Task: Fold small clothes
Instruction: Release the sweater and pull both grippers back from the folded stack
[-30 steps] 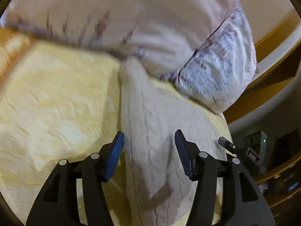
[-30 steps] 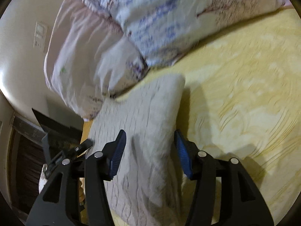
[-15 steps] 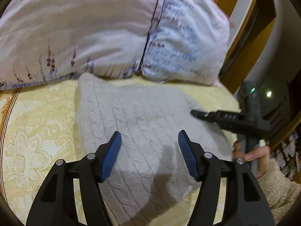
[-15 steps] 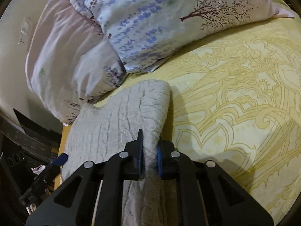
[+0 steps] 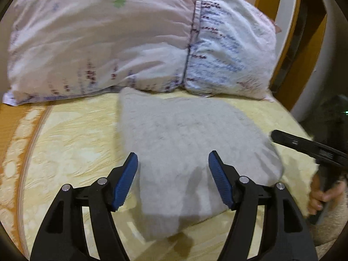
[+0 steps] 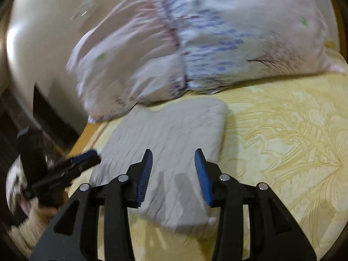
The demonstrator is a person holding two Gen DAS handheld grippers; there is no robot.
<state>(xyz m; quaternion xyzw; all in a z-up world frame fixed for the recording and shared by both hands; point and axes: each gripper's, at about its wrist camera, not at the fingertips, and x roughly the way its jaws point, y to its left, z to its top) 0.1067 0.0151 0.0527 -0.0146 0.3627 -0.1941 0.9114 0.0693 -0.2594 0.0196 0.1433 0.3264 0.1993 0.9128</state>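
Observation:
A folded grey cable-knit sweater lies on the yellow patterned bedspread, its far edge against the pillows. It also shows in the right wrist view. My left gripper is open and empty, hovering over the sweater's near edge. My right gripper is open and empty, also over the sweater's near part. The right gripper's black body shows at the right of the left wrist view, beside the sweater. The left gripper shows at the left of the right wrist view.
Two floral pillows lean at the head of the bed, just behind the sweater. A wooden bed frame and a white wall lie beyond. The bed's edge runs beside the sweater.
My right gripper, shut on the sweater half a second ago, has let go and opened. Both views have shifted and are blurred by motion. The sweater lies folded in place.

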